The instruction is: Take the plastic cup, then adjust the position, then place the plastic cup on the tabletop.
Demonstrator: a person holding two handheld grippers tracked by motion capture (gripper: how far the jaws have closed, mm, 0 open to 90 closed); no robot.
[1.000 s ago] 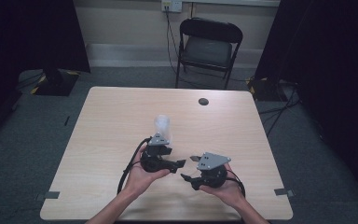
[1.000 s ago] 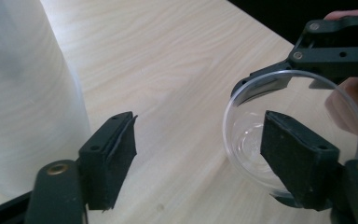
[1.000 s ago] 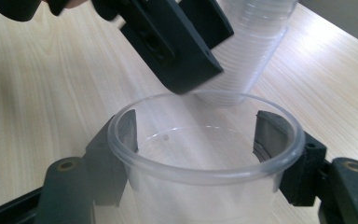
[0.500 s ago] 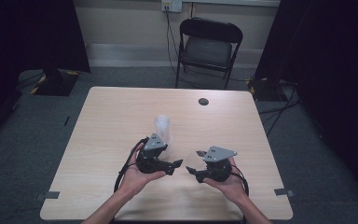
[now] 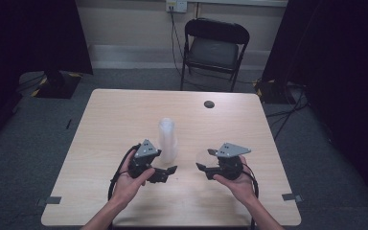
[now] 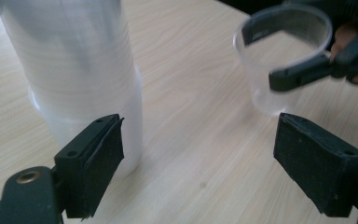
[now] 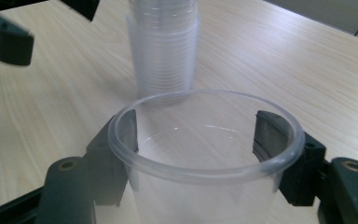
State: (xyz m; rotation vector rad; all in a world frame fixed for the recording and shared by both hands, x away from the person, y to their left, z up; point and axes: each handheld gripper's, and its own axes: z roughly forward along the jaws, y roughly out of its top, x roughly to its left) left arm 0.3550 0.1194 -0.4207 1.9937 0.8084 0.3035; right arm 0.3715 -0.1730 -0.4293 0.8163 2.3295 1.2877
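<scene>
A light wood-grain table [image 5: 124,120] occupies the centre of the room, standing on grey carpet. Beyond its far edge stands a black folding chair [image 5: 214,48], set against the pale wall, with dark curtains to either side. A small dark round object [image 5: 209,104] lies on the tabletop near the far edge; what it is cannot be told.

At the near side a person's two forearms enter, each hand holding a gripper. The left gripper [image 5: 165,171] sits just beside the base of a tall stack of clear plastic cups [image 5: 167,139], which stands upright near the middle of the table. In the left gripper view the jaws stand wide apart and hold nothing; the stack of clear plastic cups [image 6: 74,70] rises just behind the left-hand pad, whether touching it cannot be told, and bare tabletop lies between the pads.

The right gripper [image 5: 202,160] lies to the right of the stack, apart from it, its jaws pointing toward the left gripper. Its jaws are closed around a single clear cup [image 5: 203,157], one pad on each side of the wall just below the rim. In the right gripper view this single clear cup [image 7: 205,154] is upright, mouth up and empty, with the stack [image 7: 164,46] behind it. The left gripper view shows the same cup [image 6: 282,56] clamped, its base close to the tabletop; contact with the table cannot be told.
</scene>
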